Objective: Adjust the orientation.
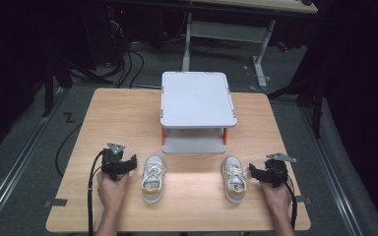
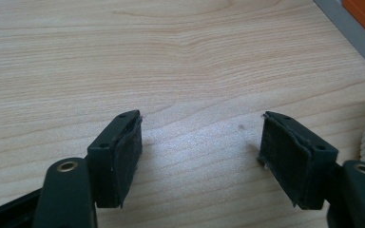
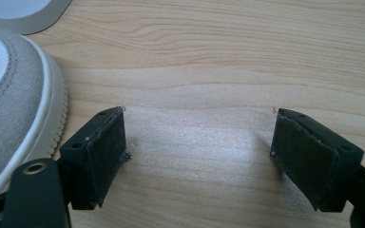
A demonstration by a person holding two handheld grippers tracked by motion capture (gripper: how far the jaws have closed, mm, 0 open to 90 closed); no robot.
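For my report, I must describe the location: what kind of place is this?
Probably a lab or workshop set up for recording. A wooden table stands on grey floor, cables trail behind it, and a second desk frame stands in the dark background.

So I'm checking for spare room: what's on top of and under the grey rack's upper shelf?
The rack top is bare. Below it, the front strip of a lower shelf shows with nothing on it; the rest is covered by the top shelf.

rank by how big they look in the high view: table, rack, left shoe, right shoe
1. table, by far the largest.
2. rack, the grey two-tier stand at the table's middle back.
3. left shoe and right shoe: a pair that looks the same size, at a like distance from the camera, so no ranking between them.
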